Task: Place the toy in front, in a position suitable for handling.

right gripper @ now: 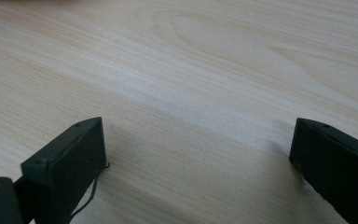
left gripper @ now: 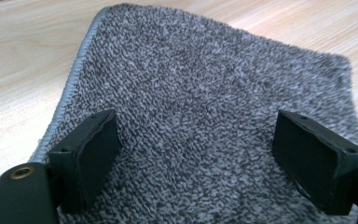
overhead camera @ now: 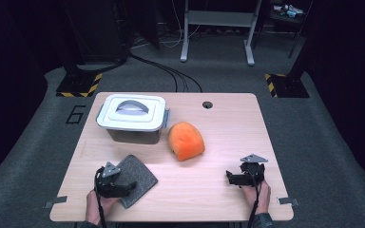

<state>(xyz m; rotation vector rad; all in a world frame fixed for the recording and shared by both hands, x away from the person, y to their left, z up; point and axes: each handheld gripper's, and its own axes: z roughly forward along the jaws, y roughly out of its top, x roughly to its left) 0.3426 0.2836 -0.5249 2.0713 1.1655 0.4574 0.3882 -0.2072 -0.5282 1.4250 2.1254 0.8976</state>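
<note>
A folded grey towel (overhead camera: 135, 175) lies flat at the front left of the wooden table (overhead camera: 228, 123). My left gripper (overhead camera: 129, 187) rests low over its near edge. In the left gripper view the towel (left gripper: 205, 107) spreads between and beyond the two jaws, which stand wide apart without pinching it, so the left gripper (left gripper: 196, 149) is open. My right gripper (overhead camera: 230, 177) rests at the front right on bare wood, pointing left. Its jaws stand wide in the right gripper view, and the right gripper (right gripper: 198, 163) has nothing between its fingers. An orange rounded cloth bundle (overhead camera: 186, 140) sits mid-table.
A white lidded box (overhead camera: 132, 114) with a grey handle stands at the back left, close to the orange bundle. A round cable hole (overhead camera: 207, 104) is near the far edge. Bare wood lies between the two grippers.
</note>
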